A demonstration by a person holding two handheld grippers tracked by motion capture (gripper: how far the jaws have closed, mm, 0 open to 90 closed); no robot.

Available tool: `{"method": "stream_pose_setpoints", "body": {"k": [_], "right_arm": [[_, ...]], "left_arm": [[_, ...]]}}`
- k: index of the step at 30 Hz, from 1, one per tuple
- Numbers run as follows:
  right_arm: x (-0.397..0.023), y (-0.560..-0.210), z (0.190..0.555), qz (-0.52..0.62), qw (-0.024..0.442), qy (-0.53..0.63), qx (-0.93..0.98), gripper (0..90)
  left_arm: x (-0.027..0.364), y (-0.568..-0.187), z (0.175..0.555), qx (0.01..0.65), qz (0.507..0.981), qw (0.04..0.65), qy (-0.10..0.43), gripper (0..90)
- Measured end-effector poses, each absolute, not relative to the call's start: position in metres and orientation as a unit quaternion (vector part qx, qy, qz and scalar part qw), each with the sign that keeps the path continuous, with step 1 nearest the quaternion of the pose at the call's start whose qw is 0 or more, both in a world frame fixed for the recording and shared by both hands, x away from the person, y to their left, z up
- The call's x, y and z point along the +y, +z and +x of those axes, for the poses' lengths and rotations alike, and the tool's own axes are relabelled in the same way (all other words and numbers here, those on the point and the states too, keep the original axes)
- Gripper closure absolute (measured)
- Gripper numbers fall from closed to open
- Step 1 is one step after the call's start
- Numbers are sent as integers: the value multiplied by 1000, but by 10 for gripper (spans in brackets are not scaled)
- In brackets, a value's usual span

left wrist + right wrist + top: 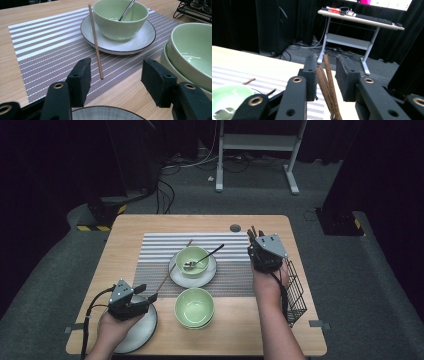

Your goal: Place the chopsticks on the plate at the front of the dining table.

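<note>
My right gripper hovers over the table's right side, and in the right gripper view two dark brown chopsticks run lengthwise between its jaws. The left pad lies against them; a thin gap shows at the right pad. Their tips poke out beyond the jaws. My left gripper stands open and empty above a grey plate at the front left; the left gripper view shows the plate's rim under the jaws.
On the striped placemat a green bowl with a spoon sits on a white saucer. A light wooden chopstick leans on that saucer. Stacked green bowls stand front centre. A black wire basket lies by the right edge.
</note>
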State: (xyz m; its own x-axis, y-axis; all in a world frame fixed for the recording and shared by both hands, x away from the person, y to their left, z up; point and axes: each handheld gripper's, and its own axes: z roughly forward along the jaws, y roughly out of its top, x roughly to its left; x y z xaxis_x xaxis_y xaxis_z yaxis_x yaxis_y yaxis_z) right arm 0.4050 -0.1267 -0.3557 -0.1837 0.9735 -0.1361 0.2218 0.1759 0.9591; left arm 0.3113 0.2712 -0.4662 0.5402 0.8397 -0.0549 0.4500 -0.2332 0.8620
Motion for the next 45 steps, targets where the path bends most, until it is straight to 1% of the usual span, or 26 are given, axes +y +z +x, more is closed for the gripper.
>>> {"method": "stream_pose_setpoints", "body": {"k": [13, 38, 45], "right_arm": [[-127, -371, 423, 487, 426, 414, 640, 762], [-126, -380, 431, 496, 426, 403, 640, 755], [-126, -382, 432, 496, 428, 401, 640, 776]], "left_arm": [[270, -467, 312, 426, 756, 446, 218, 411], [271, -466, 311, 429, 754, 447, 217, 414], [271, -466, 310, 429, 753, 448, 219, 414]]}}
